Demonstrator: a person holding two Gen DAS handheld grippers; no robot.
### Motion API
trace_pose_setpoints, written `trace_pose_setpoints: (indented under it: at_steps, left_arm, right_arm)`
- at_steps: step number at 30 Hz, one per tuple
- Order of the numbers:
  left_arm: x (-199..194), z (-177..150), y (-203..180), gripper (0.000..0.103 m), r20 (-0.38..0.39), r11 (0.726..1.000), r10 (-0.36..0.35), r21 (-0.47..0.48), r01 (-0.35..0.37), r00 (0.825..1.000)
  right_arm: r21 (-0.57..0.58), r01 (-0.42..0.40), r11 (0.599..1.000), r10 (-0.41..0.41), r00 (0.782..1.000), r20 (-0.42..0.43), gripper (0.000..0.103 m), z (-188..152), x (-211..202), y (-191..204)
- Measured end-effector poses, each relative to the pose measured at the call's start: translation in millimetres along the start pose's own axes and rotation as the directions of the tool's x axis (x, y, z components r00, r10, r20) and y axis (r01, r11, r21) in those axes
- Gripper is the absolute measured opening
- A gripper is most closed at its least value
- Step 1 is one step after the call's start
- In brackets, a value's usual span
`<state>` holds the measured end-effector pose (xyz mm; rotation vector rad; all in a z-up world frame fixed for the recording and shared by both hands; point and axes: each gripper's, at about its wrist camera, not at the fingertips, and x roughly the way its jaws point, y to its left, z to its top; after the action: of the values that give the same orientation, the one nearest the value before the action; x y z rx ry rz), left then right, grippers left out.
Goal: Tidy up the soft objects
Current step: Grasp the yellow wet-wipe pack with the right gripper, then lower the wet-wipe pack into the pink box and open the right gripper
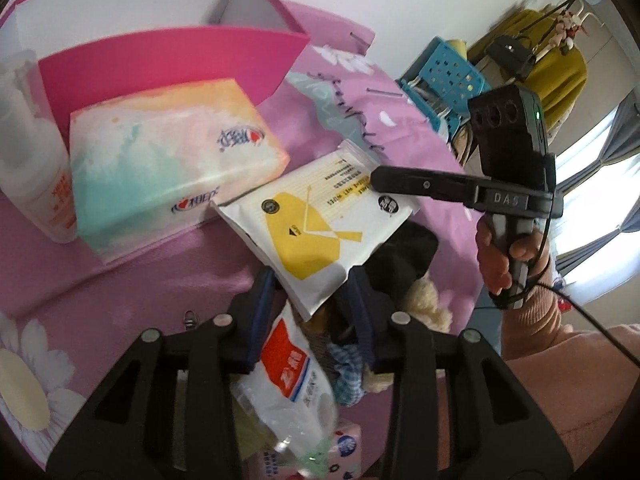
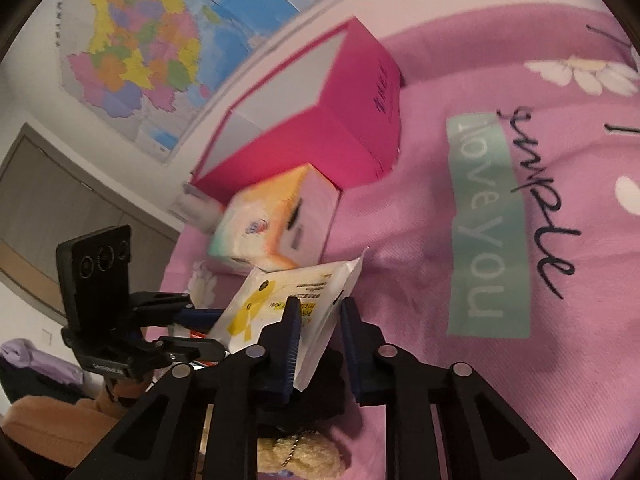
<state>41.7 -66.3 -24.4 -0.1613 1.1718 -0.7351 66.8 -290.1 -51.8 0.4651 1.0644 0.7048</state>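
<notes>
A white and yellow wet-wipes pack (image 1: 316, 220) is held up over a pink bedspread; it also shows in the right wrist view (image 2: 288, 312). My left gripper (image 1: 314, 280) has its jaws apart around the pack's near corner, with gaps at both pads. My right gripper (image 2: 318, 320) has its jaws apart around the pack's other end; its finger (image 1: 424, 184) lies across the pack in the left view. A pastel tissue pack (image 1: 168, 160) lies in front of an open pink box (image 1: 180, 56).
A white bottle (image 1: 28, 152) stands left of the tissue pack. Below the wipes lie a black cloth (image 1: 404, 256), a cream plush toy (image 1: 424, 300), a red-and-white plastic bag (image 1: 292, 372) and a checked cloth. A blue basket (image 1: 448, 76) is at the bed's far side.
</notes>
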Motion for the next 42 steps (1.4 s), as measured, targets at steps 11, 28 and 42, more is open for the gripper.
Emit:
trace_pose_setpoints:
  at_steps: [11,28,42]
  left_arm:
    - [-51.4,18.6,-27.7,0.04,0.18,0.992,0.082,0.082,-0.098,0.98]
    - [-68.9,112.3,23.4,0.04,0.256,0.959,0.277,-0.01,-0.284,0.926]
    - [-21.6,135.5,58.0,0.04,0.138,0.941,0.337,-0.068,-0.33,0.931]
  right_arm:
    - [-0.112,0.028,0.993,-0.012,0.99,0.142,0.018,19.8,-35.4,39.7]
    - [-0.189,0.082,0.979,-0.035,0.97,0.242,0.018,117.8,1.3,66.2]
    - [-0.172,0.241,0.955,-0.206,0.957,0.203,0.021,144.1,41.3,52.6]
